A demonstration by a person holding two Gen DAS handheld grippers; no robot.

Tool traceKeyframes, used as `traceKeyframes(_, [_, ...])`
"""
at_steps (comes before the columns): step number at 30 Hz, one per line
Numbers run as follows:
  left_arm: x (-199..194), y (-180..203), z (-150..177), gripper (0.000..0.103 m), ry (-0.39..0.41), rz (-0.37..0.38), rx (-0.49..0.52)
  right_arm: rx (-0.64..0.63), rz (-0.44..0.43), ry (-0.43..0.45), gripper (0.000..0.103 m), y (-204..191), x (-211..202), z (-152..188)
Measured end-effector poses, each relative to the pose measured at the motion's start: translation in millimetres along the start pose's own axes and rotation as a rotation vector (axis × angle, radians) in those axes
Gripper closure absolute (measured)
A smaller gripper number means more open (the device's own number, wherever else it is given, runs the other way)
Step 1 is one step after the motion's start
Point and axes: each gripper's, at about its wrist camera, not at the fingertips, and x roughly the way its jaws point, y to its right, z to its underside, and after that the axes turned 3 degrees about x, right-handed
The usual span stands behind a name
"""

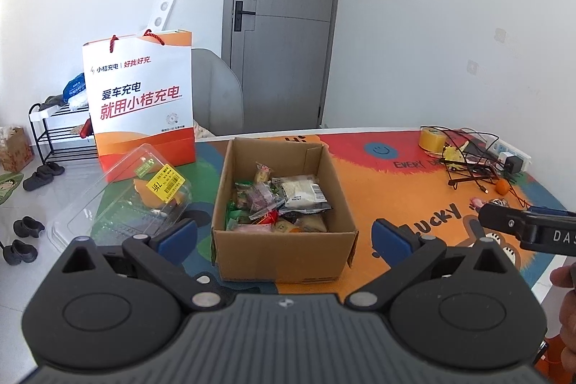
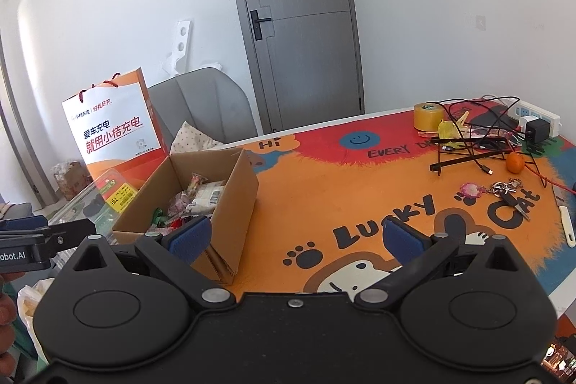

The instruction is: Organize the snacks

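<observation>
Both the left hand-held gripper (image 1: 284, 234) and right hand-held gripper (image 2: 297, 236) gape wide, empty. The corrugated cardboard box (image 1: 280, 254) holds crinkled snack packets (image 1: 284, 200); a clear ribbed plastic clamshell (image 1: 118, 200) sits at its nine o'clock.

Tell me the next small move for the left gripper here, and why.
Probably ease the left gripper forward and down into the cardboard box. Its jaws stand wide open and empty, the box sits straight ahead between the fingers, and loose snack packets lie jumbled inside, ready to be picked.
</observation>
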Motion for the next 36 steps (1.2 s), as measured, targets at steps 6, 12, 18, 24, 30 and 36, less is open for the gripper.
traceKeyframes(6, [2.3,1.6,1.1,0.001,-0.008,0.003,0.007,0.0,0.002,-0.001,0.0,0.2,-0.2,-0.2])
traceKeyframes(12, [3.6,0.6,1.2,0.001,-0.008,-0.005,0.003,-0.002,0.004,-0.002,0.0,-0.1,0.7,-0.2])
traceKeyframes(18, [3.6,-2.0,0.8,0.001,-0.004,-0.011,-0.001,-0.001,0.004,-0.004,0.0,-0.3,1.1,0.0])
traceKeyframes(24, [3.9,-3.5,0.7,0.001,-0.007,-0.013,-0.006,-0.001,0.001,-0.008,0.0,-1.0,0.9,0.6])
traceKeyframes(30, [4.3,-4.5,1.2,0.001,-0.008,-0.015,-0.009,-0.001,0.001,-0.01,0.0,-1.2,1.9,0.9])
traceKeyframes(36, [4.4,-3.6,2.0,0.001,-0.011,-0.012,-0.005,-0.008,0.004,-0.011,0.0,-1.6,2.2,1.0])
